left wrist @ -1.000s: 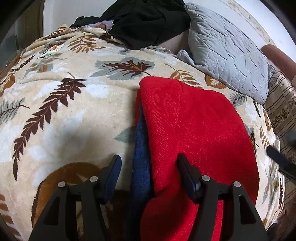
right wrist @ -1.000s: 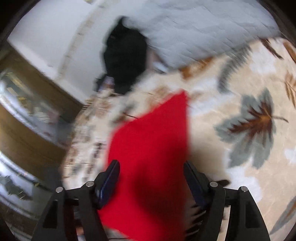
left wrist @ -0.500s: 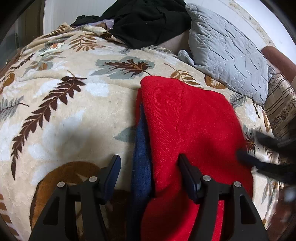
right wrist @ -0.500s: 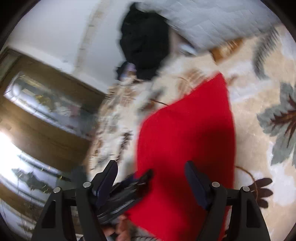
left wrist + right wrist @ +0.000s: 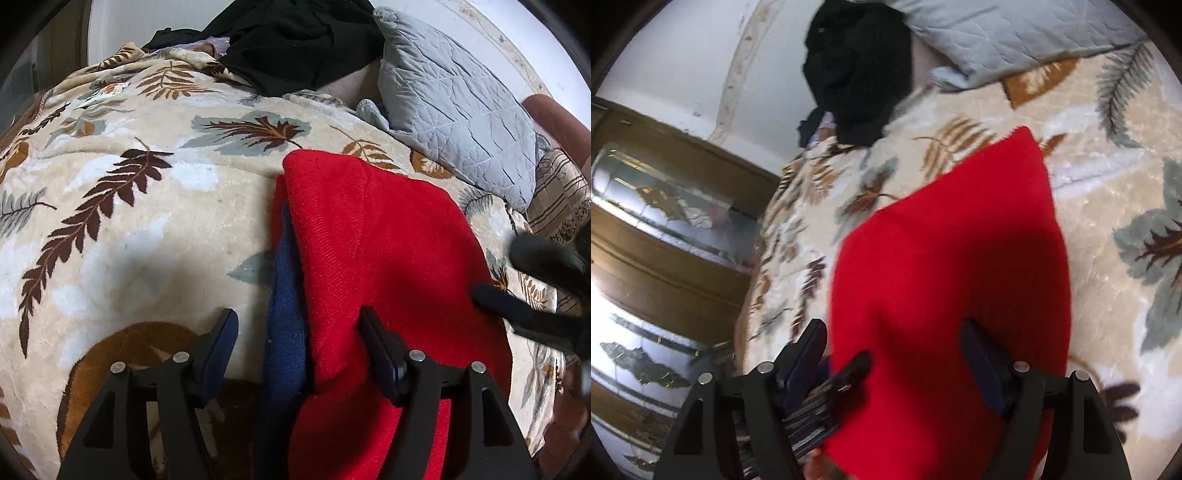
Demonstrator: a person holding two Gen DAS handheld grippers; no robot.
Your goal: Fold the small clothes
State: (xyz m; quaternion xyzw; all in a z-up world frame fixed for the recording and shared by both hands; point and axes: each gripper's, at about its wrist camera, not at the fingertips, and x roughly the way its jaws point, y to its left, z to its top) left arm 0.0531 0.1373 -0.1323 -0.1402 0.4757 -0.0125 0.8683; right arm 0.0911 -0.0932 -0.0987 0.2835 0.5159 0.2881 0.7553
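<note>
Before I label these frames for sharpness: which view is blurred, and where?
Left wrist view: red garment and leaf blanket are sharp; only the right claw at the right edge is smeared. Right wrist view: soft throughout, the garment's weave lost, bright glare at the left edge.

Left gripper (image 5: 298,349) hangs low over the red garment (image 5: 384,266), jaws wide apart; right gripper (image 5: 894,354), likewise spread, beside it.
</note>
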